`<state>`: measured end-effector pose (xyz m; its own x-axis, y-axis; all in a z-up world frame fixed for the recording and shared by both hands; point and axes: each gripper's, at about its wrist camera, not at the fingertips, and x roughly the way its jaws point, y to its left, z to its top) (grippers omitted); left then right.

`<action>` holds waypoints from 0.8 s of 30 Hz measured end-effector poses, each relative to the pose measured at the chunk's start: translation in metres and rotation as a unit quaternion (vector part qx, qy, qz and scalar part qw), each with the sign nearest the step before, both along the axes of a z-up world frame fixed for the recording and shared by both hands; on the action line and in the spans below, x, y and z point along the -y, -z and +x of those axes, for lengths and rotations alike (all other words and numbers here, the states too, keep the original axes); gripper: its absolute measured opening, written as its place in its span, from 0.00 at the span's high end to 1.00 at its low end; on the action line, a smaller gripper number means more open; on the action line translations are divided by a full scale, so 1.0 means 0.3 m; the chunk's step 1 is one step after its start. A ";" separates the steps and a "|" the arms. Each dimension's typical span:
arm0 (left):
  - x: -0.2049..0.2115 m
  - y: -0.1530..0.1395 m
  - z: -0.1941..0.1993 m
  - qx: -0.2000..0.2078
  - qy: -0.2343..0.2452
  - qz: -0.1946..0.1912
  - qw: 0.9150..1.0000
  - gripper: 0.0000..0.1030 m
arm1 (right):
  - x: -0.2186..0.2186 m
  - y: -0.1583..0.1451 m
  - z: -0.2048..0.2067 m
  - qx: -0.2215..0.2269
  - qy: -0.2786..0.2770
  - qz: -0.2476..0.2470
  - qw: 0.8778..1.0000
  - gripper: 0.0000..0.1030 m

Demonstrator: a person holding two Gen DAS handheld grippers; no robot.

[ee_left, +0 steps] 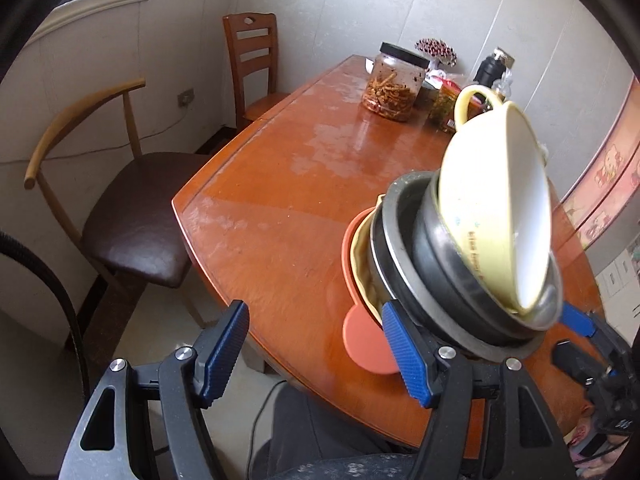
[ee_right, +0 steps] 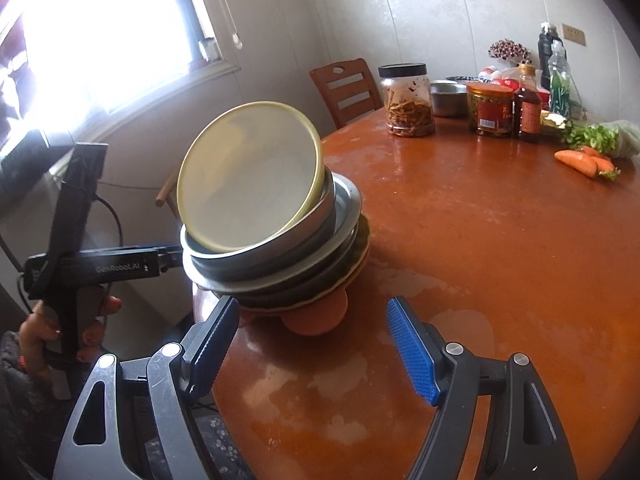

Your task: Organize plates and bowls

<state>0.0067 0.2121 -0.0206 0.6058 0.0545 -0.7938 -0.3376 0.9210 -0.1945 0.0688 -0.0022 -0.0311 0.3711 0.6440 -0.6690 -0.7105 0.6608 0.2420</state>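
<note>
A stack of dishes stands at the near edge of the wooden table (ee_left: 280, 200). From the top it holds a cream bowl with a handle (ee_left: 488, 200) (ee_right: 248, 176) lying tilted, a steel bowl (ee_left: 440, 272) (ee_right: 280, 240), dark and steel plates, and an orange plate (ee_left: 368, 344) (ee_right: 316, 320). My left gripper (ee_left: 312, 312) is open and empty, with its right finger against the stack's left side. My right gripper (ee_right: 312, 304) is open too, its left finger under the stack's rim. I cannot tell whether the stack rests on the table or hangs just above it.
At the far end of the table are a black-lidded jar (ee_left: 392, 84) (ee_right: 408, 100), a red-labelled jar (ee_right: 490, 110), bottles (ee_right: 528, 108), a steel bowl (ee_right: 448, 96) and carrots with greens (ee_right: 580, 162). Two chairs (ee_left: 132, 216) (ee_left: 256, 60) stand on the left. A hand (ee_right: 96, 332) holds the left gripper.
</note>
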 end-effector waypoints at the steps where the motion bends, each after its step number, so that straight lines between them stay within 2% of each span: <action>1: -0.001 -0.002 0.007 0.001 0.002 0.007 1.000 0.33 | -0.002 -0.001 0.005 -0.003 -0.004 0.005 1.000 0.25; 6: -0.010 -0.002 0.045 0.004 0.020 0.018 1.000 0.33 | -0.019 -0.013 0.041 -0.025 -0.026 0.053 0.998 0.25; 14: -0.009 -0.005 0.115 0.000 0.043 0.042 0.998 0.34 | -0.094 -0.024 0.079 0.009 -0.057 0.036 0.998 0.22; 21: 0.000 0.000 0.171 0.001 0.061 0.038 0.997 0.36 | -0.120 -0.007 0.108 0.018 -0.061 0.015 0.998 0.22; 24: 0.023 0.000 0.195 -0.004 0.072 0.048 0.996 0.37 | -0.120 -0.005 0.101 0.031 -0.058 0.010 0.998 0.20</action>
<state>0.0653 0.2053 -0.0207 0.6070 0.0429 -0.7935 -0.2018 0.9741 -0.1017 0.0990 0.0337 -0.0297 0.3333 0.6975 -0.6344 -0.7960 0.5688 0.2072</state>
